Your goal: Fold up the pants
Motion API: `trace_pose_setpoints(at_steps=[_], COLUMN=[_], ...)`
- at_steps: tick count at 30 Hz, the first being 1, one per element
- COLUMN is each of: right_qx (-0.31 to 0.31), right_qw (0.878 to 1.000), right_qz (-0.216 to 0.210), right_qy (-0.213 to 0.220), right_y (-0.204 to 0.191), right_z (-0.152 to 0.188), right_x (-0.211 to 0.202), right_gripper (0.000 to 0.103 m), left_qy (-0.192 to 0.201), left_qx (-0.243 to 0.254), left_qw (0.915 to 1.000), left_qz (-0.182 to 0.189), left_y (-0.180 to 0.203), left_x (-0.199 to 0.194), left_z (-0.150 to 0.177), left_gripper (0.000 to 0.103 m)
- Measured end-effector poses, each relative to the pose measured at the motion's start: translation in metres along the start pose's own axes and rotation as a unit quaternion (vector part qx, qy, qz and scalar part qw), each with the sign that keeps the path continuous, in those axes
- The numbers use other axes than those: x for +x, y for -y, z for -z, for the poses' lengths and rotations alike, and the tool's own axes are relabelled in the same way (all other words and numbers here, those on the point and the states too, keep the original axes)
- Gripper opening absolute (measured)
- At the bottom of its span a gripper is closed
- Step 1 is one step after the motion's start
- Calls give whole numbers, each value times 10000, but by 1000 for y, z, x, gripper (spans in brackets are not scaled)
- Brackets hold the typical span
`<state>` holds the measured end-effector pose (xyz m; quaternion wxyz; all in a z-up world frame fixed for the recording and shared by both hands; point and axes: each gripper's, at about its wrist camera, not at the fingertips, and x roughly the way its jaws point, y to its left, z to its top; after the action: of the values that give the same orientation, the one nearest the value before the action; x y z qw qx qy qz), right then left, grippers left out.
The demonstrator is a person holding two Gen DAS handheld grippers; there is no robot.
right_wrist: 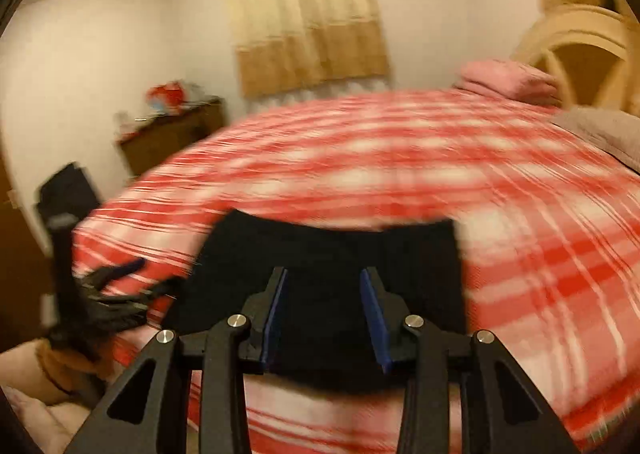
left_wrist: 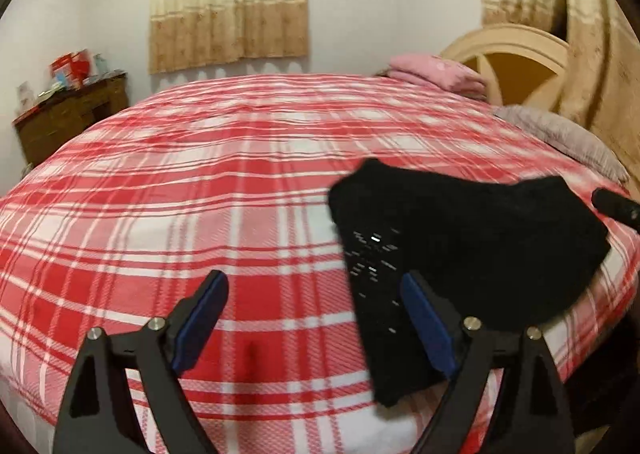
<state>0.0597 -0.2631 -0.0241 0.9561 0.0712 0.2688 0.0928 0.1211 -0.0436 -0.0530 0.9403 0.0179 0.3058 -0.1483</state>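
The black pants (left_wrist: 460, 238) lie folded on the red-and-white plaid bed (left_wrist: 200, 193) near its front edge, with small pale marks on the fabric too blurred to read. The left tongs (left_wrist: 316, 318) are spread wide and hold nothing, the right finger (left_wrist: 428, 322) over the pants' left edge. The right tongs (right_wrist: 324, 318) hang open just above the pants (right_wrist: 332, 254), with nothing between the blue pads (right_wrist: 374, 318).
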Motion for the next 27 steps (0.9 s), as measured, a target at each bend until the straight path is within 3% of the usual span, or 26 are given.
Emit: trace_pose_setpoints(at_steps=[2, 4, 7, 8, 9, 10, 11, 13, 18, 20, 23, 27], right_qx=[-255, -647, -1255, -1386, -1645, -1783, -1836, -1789, -1623, -1271, -450, -269], right_qw=[9984, 9949, 9807, 9758, 9656, 9613, 9639, 9633, 9721, 9809, 9950, 9979], right_qz=[-491, -701, -998, -1026, -801, -585, -567, -296, -107, -229, -499, -127], right_qy=[-120, -332, -1120, -1348, -1846, -2016, -1844, -1977, -1688, -1457, -741, -569], right_y=[-25, -49, -83, -88, -96, -100, -105, -115, -115, -108, -85, -64], right_z=[-17, -29, -35, -33, -23, -18, -19, -25, -24, -31, -45, -38], right_x=[29, 60, 129, 147, 181, 198, 202, 216, 225, 214, 169, 133], right_gripper=[40, 40, 40, 40, 40, 40, 45, 50, 53, 53, 53, 53], left_qy=[-216, -399, -619, -584, -572, -561, -552, -438, -364, -363, -389, -383], left_qx=[-171, -229, -343, -404, -392, -370, -358, -317, -295, -320, -405, -401], left_qw=[9996, 9988, 9974, 9974, 9975, 9976, 9976, 9981, 9982, 9982, 9979, 9980], left_qz=[-101, -163, -151, -137, -142, -187, -230, -311, -371, -341, -308, -307], left_y=[-2, 0, 0, -1, -1, 0, 0, 4, 7, 6, 4, 4], left_x=[11, 22, 29, 29, 28, 28, 29, 27, 25, 24, 25, 24], left_z=[1, 6, 17, 19, 20, 22, 24, 27, 30, 31, 30, 30], left_gripper=[91, 91, 91, 91, 91, 91, 91, 91, 91, 94, 98, 99])
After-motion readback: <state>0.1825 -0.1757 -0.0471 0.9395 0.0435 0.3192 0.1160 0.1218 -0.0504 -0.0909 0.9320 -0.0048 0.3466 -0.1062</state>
